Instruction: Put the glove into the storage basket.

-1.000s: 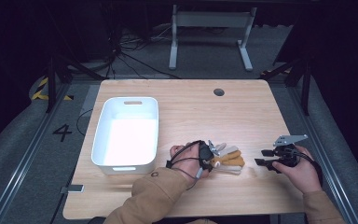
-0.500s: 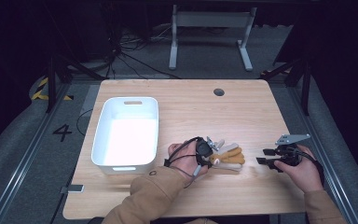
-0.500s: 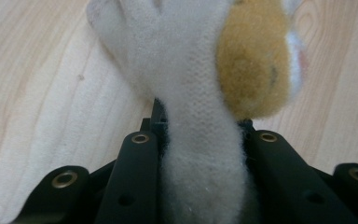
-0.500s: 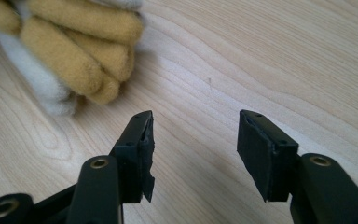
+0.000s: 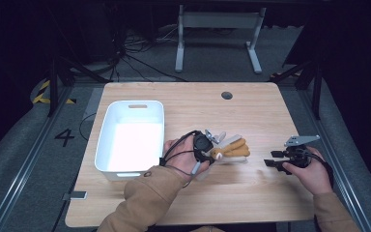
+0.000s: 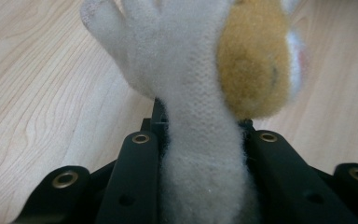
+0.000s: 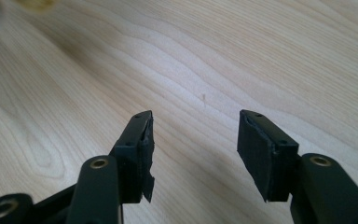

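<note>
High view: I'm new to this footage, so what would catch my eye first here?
First, the tan and white plush toy near the table's front middle, clamped in the left gripper, whose jaws have just closed on its white limb. Next, the bright white bin at the left. The right gripper rests open at the right.

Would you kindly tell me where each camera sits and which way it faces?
High view: above the person's side, looking forward and down on the light wooden table; both forearms show.
Left gripper view: on the left gripper, along black jaws shut on a white and tan plush toy.
Right gripper view: on the right gripper, along open jaws.
High and left gripper views share the toy.
</note>
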